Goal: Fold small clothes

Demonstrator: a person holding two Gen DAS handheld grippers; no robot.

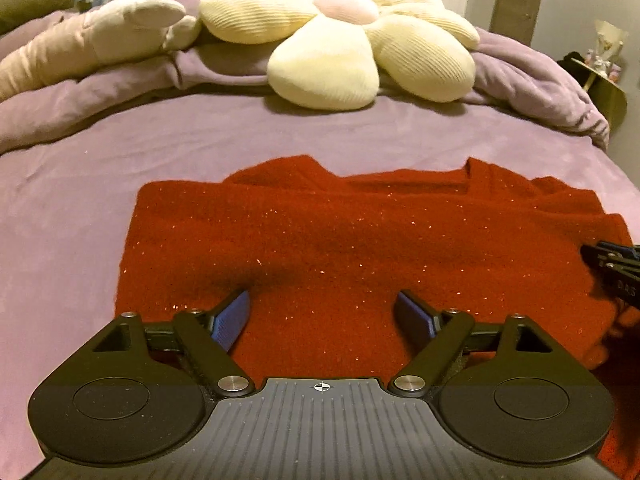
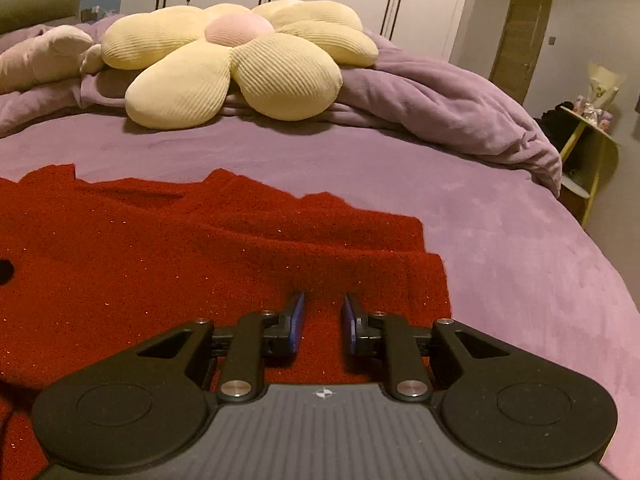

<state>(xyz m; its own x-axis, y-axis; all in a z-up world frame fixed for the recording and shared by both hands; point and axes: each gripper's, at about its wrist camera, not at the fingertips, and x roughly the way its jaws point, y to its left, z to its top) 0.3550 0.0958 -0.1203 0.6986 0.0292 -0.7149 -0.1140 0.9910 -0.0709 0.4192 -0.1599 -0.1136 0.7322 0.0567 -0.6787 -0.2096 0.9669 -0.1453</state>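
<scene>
red knit top (image 1: 340, 240) is on the bed (image 1: 80, 184), looks partly folded, more to go; left gripper (image 1: 322, 312) jaws wide apart, right gripper (image 2: 322, 320) jaws narrowly apart, neither gripping

Item I have in view: red garment (image 1: 340, 240), fuzzy knit, fine glitter flecks across surface. Lies spread flat on purple bedspread (image 1: 200, 136), near side of bed. Left edge straight and tidy. Far edge uneven, two small peaks. Right portion (image 2: 320, 220) folded over into stepped, overlapping layers, outer edge squared off. I cannot tell garment type.
</scene>
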